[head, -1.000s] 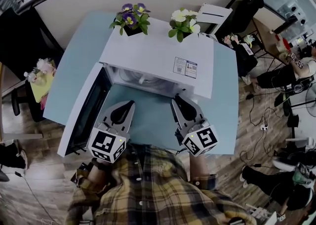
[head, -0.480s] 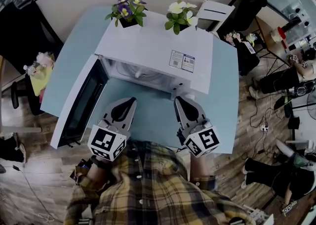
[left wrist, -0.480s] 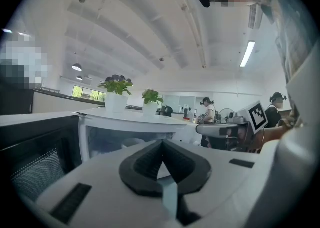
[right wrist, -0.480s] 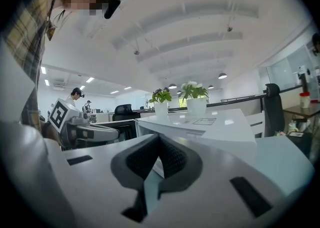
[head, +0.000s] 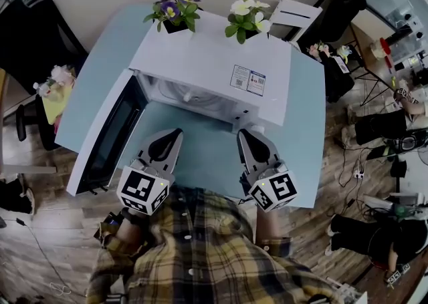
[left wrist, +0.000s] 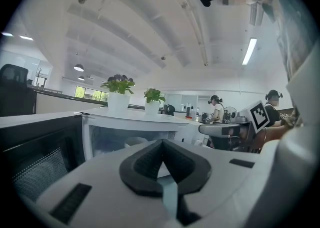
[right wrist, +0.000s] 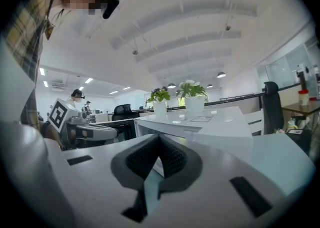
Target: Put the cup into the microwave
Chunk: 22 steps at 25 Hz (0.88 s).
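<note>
Right gripper (head: 246,134): drawn back a little toward the near side since the earlier frame, its jaws since closed. Now clenched on nothing, over the pale blue table (head: 200,152), just near of the microwave's right front corner.

Left gripper (head: 175,134): clenched likewise, pads together, nothing between them. Level with its partner, pointed at the open cavity.

Microwave (head: 214,62): white, at the far middle of the table. Door (head: 107,139) swung fully open to the left, dark glass facing up and right.

Cup (head: 189,97): white, standing inside the cavity left of centre. Seen through the opening in the left gripper view (left wrist: 135,141). Apart from both grippers.

Two potted plants on the microwave's far edge: purple-flowered pot (head: 172,14) left, white-flowered pot (head: 245,21) right.

Step in hand, judged: placement looks complete, with both grippers withdrawn and empty.

Next move, judged: little remains. If the door is to be shut, the left gripper would need to go round the door's outer edge and sweep it rightward without jolting the cup.
</note>
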Each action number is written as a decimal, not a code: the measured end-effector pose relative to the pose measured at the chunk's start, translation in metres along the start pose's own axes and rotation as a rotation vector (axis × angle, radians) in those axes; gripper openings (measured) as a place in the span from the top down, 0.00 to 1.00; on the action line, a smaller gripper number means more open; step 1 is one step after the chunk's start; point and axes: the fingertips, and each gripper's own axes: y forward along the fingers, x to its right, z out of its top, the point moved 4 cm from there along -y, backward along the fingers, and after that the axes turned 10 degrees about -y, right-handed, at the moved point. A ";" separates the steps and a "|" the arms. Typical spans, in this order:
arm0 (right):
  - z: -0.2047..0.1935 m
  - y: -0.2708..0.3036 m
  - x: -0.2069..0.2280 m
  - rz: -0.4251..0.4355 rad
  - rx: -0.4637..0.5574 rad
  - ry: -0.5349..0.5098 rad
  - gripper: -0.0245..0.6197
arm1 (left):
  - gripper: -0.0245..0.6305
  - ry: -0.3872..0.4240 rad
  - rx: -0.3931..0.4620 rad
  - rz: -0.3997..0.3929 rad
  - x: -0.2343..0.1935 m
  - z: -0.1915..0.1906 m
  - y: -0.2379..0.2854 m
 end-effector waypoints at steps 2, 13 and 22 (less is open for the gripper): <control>0.000 0.000 0.000 -0.001 0.001 0.002 0.96 | 0.98 0.001 -0.001 0.000 0.000 0.000 0.000; -0.005 0.001 -0.005 0.016 -0.007 0.014 0.96 | 0.98 0.001 0.003 0.010 0.002 -0.003 -0.004; -0.007 -0.003 -0.011 0.035 -0.008 0.014 0.96 | 0.98 0.002 0.005 0.016 0.008 -0.007 -0.010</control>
